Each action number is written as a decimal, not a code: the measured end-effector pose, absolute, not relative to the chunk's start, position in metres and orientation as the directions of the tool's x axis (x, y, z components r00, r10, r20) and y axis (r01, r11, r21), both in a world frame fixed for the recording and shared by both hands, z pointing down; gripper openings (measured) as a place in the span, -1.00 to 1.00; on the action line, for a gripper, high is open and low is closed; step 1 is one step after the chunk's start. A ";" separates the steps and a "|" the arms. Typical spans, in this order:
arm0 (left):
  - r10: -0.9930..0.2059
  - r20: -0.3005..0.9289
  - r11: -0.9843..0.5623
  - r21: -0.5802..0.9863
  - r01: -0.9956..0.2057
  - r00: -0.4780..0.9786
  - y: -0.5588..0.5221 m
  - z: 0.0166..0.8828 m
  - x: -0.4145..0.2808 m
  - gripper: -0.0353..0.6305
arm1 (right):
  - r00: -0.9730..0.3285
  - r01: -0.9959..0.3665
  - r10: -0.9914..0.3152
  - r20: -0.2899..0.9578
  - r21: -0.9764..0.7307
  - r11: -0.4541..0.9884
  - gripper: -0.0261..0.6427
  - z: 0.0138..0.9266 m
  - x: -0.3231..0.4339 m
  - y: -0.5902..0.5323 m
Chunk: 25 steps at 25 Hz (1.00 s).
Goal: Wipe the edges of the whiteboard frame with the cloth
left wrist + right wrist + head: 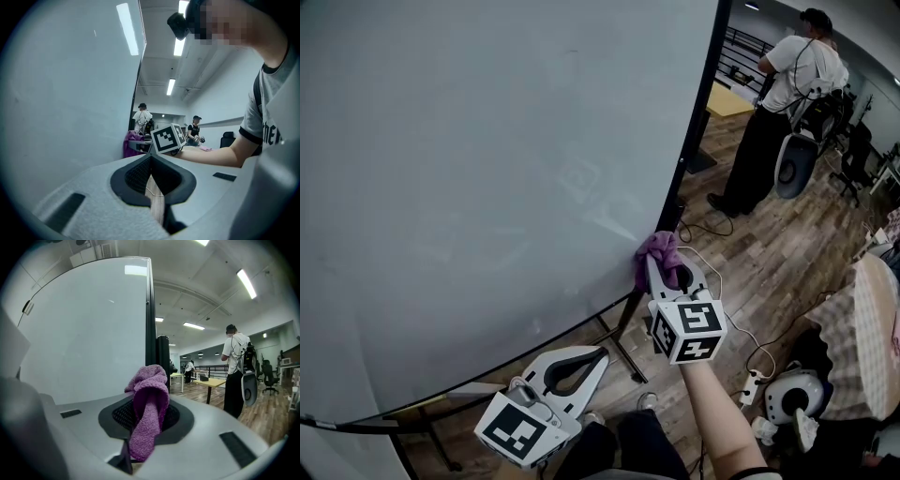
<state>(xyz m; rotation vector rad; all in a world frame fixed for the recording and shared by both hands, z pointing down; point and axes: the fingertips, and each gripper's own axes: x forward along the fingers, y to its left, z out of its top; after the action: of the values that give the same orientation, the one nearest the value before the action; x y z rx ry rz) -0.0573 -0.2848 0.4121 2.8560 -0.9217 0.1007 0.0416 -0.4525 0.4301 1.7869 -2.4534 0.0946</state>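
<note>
The whiteboard (487,178) fills the left of the head view, its dark right frame edge (698,112) running down to the lower corner. My right gripper (661,262) is shut on a purple cloth (660,251), which presses against that edge near the bottom corner. In the right gripper view the cloth (149,408) bunches between the jaws in front of the dark frame (151,319). My left gripper (592,353) hangs low beneath the board with jaws shut and nothing in them; its own view shows the board (65,93) on the left and the purple cloth (132,143) far ahead.
The board's stand legs (623,342) cross under the corner. Cables and a power strip (748,384) lie on the wooden floor. A person (783,103) stands at the back right beside a yellow table (727,98). A checked cloth (862,337) covers something at the right.
</note>
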 end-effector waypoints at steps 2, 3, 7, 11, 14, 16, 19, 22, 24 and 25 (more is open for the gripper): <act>-0.579 0.109 -0.800 0.114 -0.589 0.808 -0.285 0.414 -0.057 -0.84 | -0.302 -0.952 -0.944 0.131 0.013 0.306 -0.71 0.438 0.043 -0.452; -0.579 0.115 -0.798 0.122 -0.590 0.807 -0.284 0.414 -0.056 -0.84 | -0.301 -0.952 -0.944 0.137 0.013 0.306 -0.71 0.442 0.044 -0.453; -0.583 0.127 -0.793 0.129 -0.596 0.803 -0.283 0.417 -0.056 -0.84 | -0.302 -0.951 -0.940 0.157 0.016 0.308 -0.71 0.456 0.044 -0.453; -0.586 0.134 -0.789 0.129 -0.601 0.799 -0.283 0.420 -0.058 -0.84 | -0.300 -0.951 -0.936 0.182 0.019 0.308 -0.71 0.473 0.044 -0.454; -0.589 0.142 -0.785 0.131 -0.605 0.795 -0.282 0.423 -0.060 -0.84 | -0.297 -0.951 -0.933 0.204 0.021 0.307 -0.71 0.487 0.044 -0.454; -0.591 0.149 -0.782 0.131 -0.609 0.792 -0.280 0.426 -0.061 -0.84 | -0.294 -0.952 -0.932 0.213 0.023 0.305 -0.71 0.497 0.043 -0.453; -0.596 0.154 -0.778 0.134 -0.614 0.788 -0.279 0.429 -0.064 -0.84 | -0.289 -0.954 -0.929 0.232 0.015 0.301 -0.71 0.510 0.042 -0.453; -0.598 0.160 -0.775 0.134 -0.618 0.785 -0.278 0.432 -0.066 -0.84 | -0.281 -0.956 -0.925 0.254 0.010 0.293 -0.71 0.523 0.043 -0.453; -0.599 0.164 -0.774 0.134 -0.619 0.784 -0.278 0.433 -0.066 -0.84 | -0.276 -0.957 -0.924 0.266 0.012 0.289 -0.71 0.530 0.045 -0.454; -0.600 0.165 -0.773 0.133 -0.620 0.783 -0.279 0.434 -0.066 -0.84 | -0.274 -0.957 -0.922 0.273 0.012 0.288 -0.71 0.534 0.045 -0.454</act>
<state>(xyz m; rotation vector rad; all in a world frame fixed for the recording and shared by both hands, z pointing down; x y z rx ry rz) -0.0657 -0.2786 0.4340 2.7943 -0.9644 0.1682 0.0452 -0.4541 0.5343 1.7341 -2.3294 0.2267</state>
